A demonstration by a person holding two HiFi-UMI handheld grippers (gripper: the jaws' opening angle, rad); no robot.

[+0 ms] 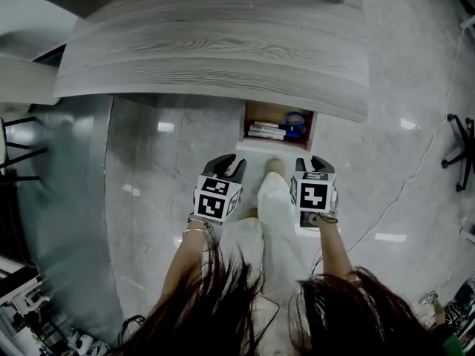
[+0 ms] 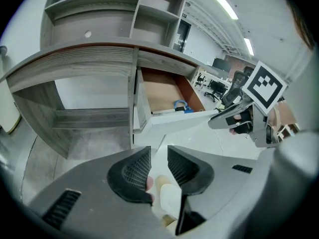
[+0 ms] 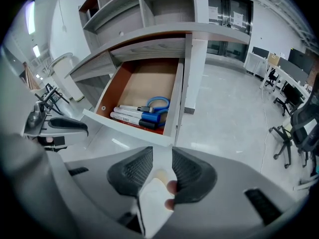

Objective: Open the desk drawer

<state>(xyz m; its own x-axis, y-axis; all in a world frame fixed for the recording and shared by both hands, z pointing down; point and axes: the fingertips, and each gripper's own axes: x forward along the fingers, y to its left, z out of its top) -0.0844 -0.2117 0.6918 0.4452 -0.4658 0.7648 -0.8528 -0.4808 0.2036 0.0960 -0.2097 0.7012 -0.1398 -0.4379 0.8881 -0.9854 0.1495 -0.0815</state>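
The drawer (image 1: 272, 147) stands pulled out from under the grey wood-grain desk (image 1: 215, 50); its white front faces me. Inside lie markers (image 3: 133, 116) and blue-handled scissors (image 3: 158, 103). My left gripper (image 1: 228, 165) hangs just short of the drawer front and to its left, jaws a little apart with nothing between them (image 2: 158, 166). My right gripper (image 1: 311, 162) is level with it at the drawer's right corner, also open and holding nothing (image 3: 162, 168). Neither touches the drawer. The person's light trouser leg and shoe show between the jaws.
Shelves (image 2: 124, 4) rise above the desk. To the drawer's left is open knee space (image 2: 89, 113) under the desk. A black chair base (image 1: 460, 150) and a thin cable (image 1: 415, 180) lie on the glossy floor at right. Office chairs (image 3: 299, 128) stand further right.
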